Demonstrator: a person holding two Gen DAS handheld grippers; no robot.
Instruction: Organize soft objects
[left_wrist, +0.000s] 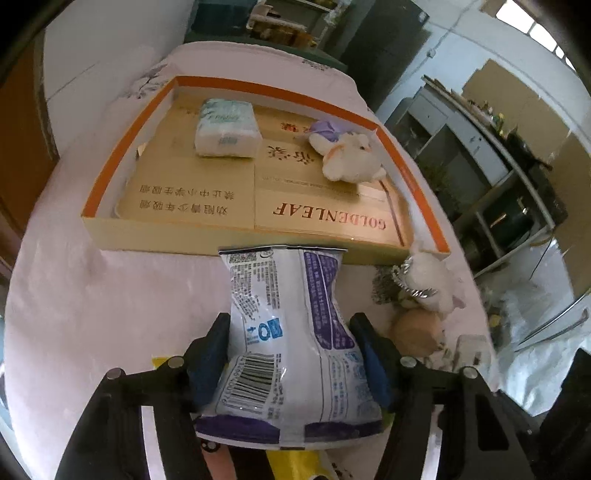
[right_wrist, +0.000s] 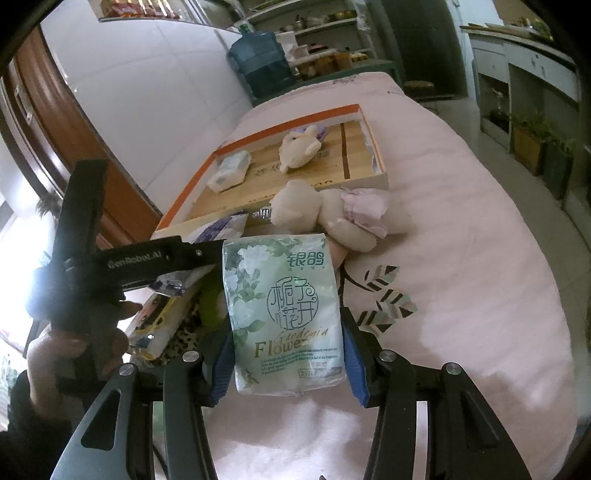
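Your left gripper clamps a white-and-purple snack bag between its blue pads, the glossy film pinched in at the waist, barcode and printed panels facing the camera, its top edge reaching toward the near wall of the orange-rimmed box just ahead. Inside that box, a white tissue pack sits far-left of your fingers and a cream plush rabbit lies ahead and to the right on the gold cartons. Right of the left gripper, outside the box, a white plush toy rests on the pink cloth.

Your right gripper is closed on a pale green Gardenia Flower tissue pack, held upright, label forward, the soft wrapper bulging between the pads. Beyond it a cream teddy bear in a lilac skirt lies on its side against the box. To its left, your left hand grips the black handle, fingers curled, the tool angled toward the box.
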